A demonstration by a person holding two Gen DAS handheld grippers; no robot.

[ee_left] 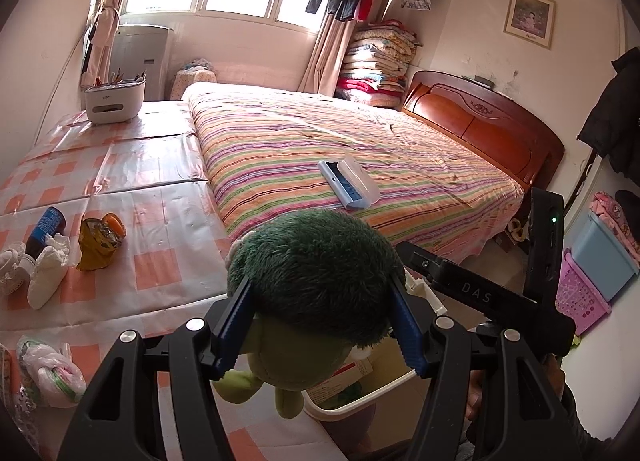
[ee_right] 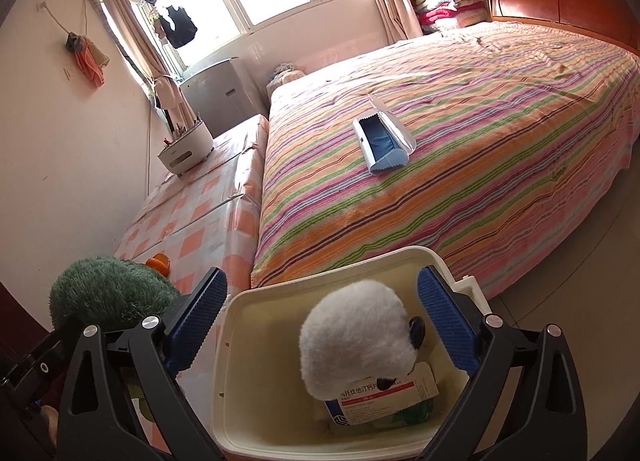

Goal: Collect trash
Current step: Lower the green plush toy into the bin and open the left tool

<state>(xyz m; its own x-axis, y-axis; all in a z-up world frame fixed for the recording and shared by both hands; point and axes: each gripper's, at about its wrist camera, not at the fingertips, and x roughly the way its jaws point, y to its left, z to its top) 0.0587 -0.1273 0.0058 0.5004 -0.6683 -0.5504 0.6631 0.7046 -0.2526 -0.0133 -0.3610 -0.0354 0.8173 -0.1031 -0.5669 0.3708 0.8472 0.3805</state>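
Bin (ee_right: 240,341) below our right tool (ee_right: 322,331), pads wide apart above the white plush (ee_right: 352,345) lying inside; our left tool (ee_left: 320,321) clamps the green plush (ee_left: 316,273).

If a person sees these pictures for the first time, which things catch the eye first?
First, the green plush toy clamped between the left tongs, beside the checked table. Next, the white plush toy lying in the cream bin between the open right tongs. Behind them spreads the striped bed.
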